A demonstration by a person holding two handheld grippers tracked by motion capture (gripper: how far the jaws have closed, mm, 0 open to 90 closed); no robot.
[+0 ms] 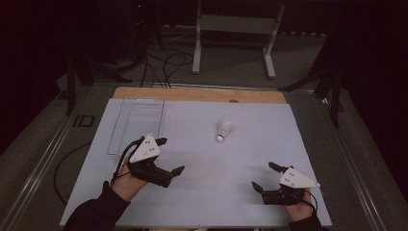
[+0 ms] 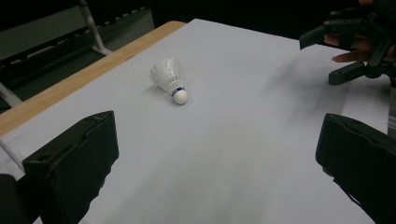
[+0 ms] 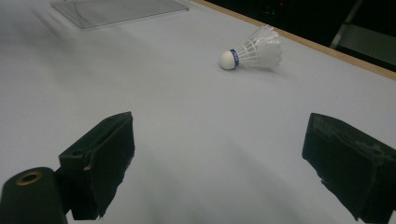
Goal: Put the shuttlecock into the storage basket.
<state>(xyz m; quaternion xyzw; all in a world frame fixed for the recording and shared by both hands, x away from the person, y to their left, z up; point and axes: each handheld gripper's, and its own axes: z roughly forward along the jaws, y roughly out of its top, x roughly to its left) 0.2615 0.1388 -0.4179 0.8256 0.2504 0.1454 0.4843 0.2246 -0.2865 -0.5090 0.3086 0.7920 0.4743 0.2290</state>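
Note:
A white feather shuttlecock [image 1: 223, 130] lies on its side on the white table top [image 1: 207, 192], cork end toward the person. My left gripper [image 1: 172, 155] is open and empty, to the shuttlecock's near left. My right gripper [image 1: 263, 175] is open and empty, near the front right edge. In the left gripper view the shuttlecock [image 2: 169, 80] lies ahead of the wide-apart jaws of my left gripper [image 2: 215, 158], with the right gripper [image 2: 348, 51] at top right. In the right gripper view the shuttlecock [image 3: 254, 52] lies ahead of my right gripper [image 3: 215, 158].
A clear plastic tray [image 1: 137, 120] lies at the table's back left, just beyond the left gripper; the tray [image 3: 116, 9] also shows at the top. A wooden strip [image 1: 199, 94] runs along the far edge. Beyond stand a white frame [image 1: 235, 29] and floor cables.

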